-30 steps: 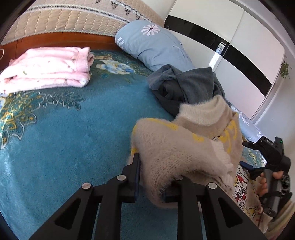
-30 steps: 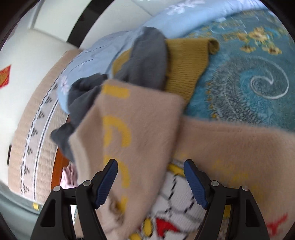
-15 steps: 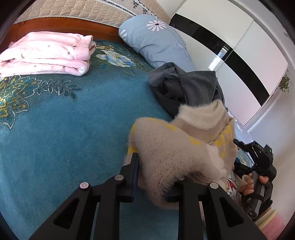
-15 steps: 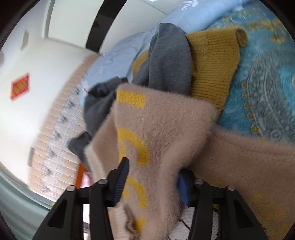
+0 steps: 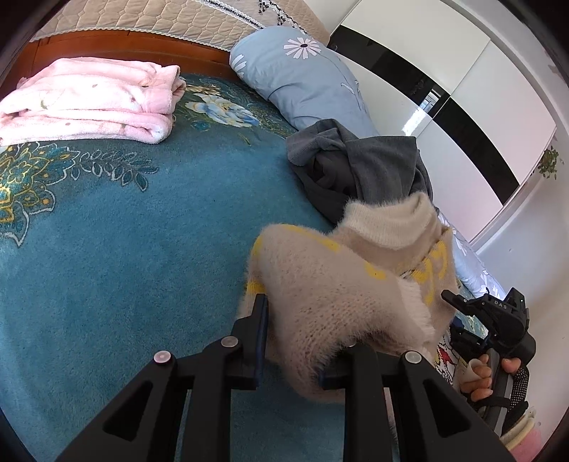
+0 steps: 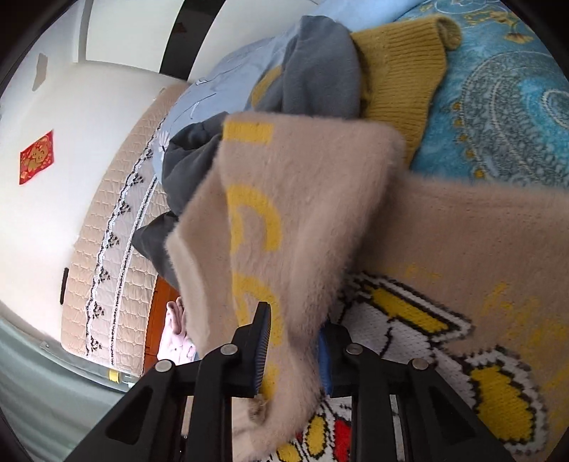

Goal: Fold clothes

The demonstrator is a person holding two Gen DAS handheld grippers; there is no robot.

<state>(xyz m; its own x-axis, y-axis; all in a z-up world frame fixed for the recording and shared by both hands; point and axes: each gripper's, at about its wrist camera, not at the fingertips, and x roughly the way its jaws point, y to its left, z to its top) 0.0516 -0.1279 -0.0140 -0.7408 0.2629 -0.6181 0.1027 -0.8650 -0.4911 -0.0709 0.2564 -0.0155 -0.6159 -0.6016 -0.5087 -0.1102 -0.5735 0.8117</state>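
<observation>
The bed (image 5: pixel 124 256) carries a teal floral cover and fills most of the left wrist view, with a quilted beige headboard (image 5: pixel 149 21) at its far edge and a white wardrobe (image 5: pixel 444 71) with black bands beyond it. A blue pillow (image 5: pixel 302 78) with a daisy print lies near the headboard, and a folded pink blanket (image 5: pixel 89 103) rests on the cover well apart from it. A heap of grey garments (image 5: pixel 362 170) lies just beside the pillow, and the right wrist view shows a mustard knit sweater (image 6: pixel 402 71) touching that heap. The beige fuzzy sweater (image 5: pixel 338 284), with yellow lettering and a cartoon knit panel, lies partly on the bed near the grey heap and is lifted at two places. The left gripper (image 5: pixel 295 341) has its jaws pinching one bunched fold of the beige fuzzy sweater, raised off the cover. The right gripper (image 6: pixel 293 352) has just been closing its jaws, and a hanging flap of the same sweater is pinched between the blue pads (image 6: pixel 265 341). In the left wrist view, a hand (image 5: pixel 487 376) grips the handle of the right gripper at the frame's lower right edge.
</observation>
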